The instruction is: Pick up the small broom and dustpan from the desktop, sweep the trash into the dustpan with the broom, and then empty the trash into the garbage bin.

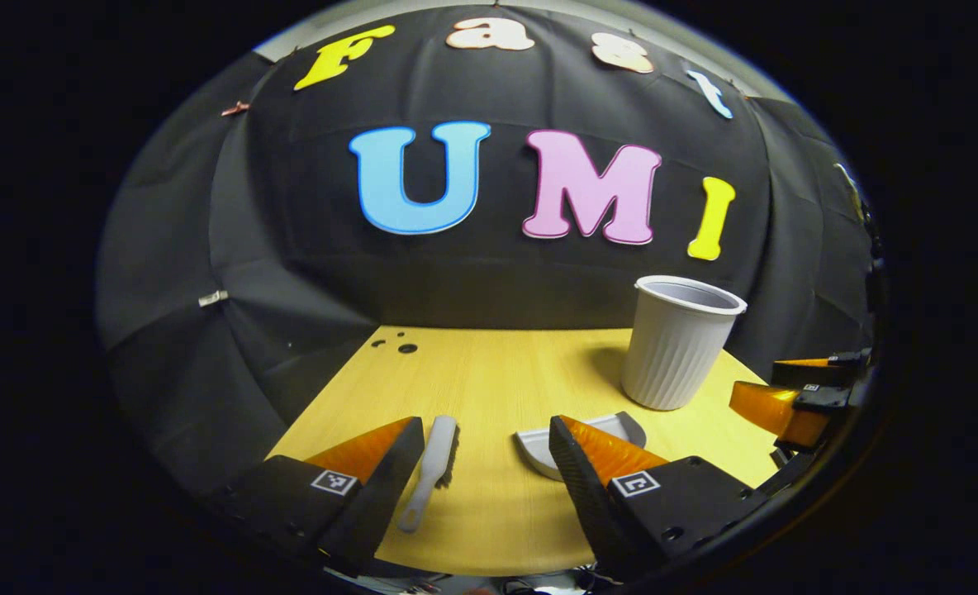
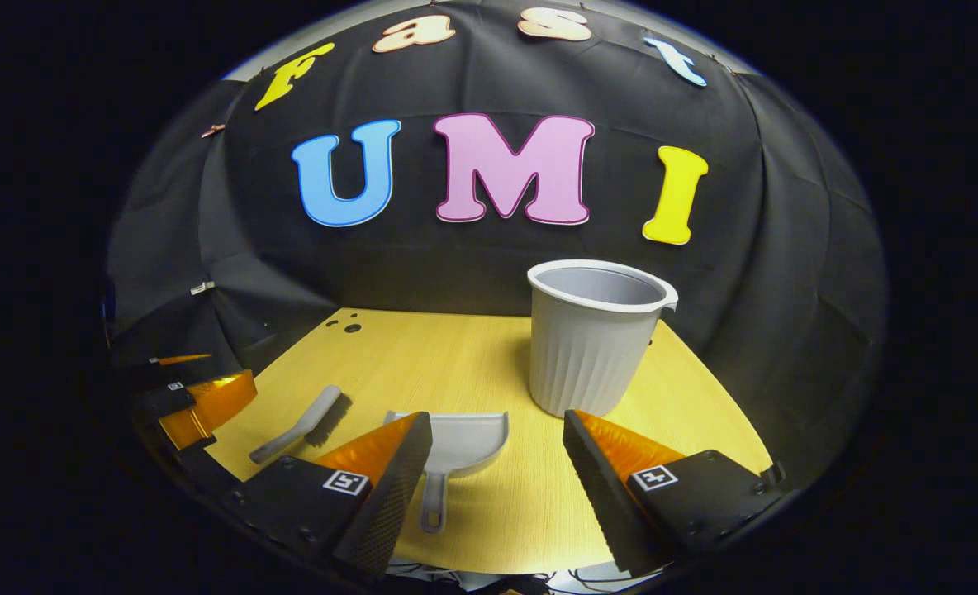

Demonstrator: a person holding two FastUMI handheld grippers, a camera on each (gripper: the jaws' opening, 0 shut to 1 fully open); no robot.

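While both grippers hang spread and empty, the left gripper (image 1: 486, 450) and right gripper (image 2: 497, 446), the small broom (image 2: 301, 426) and dustpan (image 2: 460, 442) lie flat on the tabletop (image 2: 456, 355) near the garbage bin (image 2: 592, 339), dustpan nearer it. Both look light, stiff, slick plastic; each slim handle seems the best hold.

We see both views sharp at the centre, bending strongly toward the rim, where detail darkens and smears. Light falls from above onto the table (image 1: 489, 372), which glows bright while the surrounding cloth stays dim. The garbage bin (image 2: 592, 339) casts a soft shadow toward nine o'clock. In the right gripper view, glare whitens the table edge at six o'clock.
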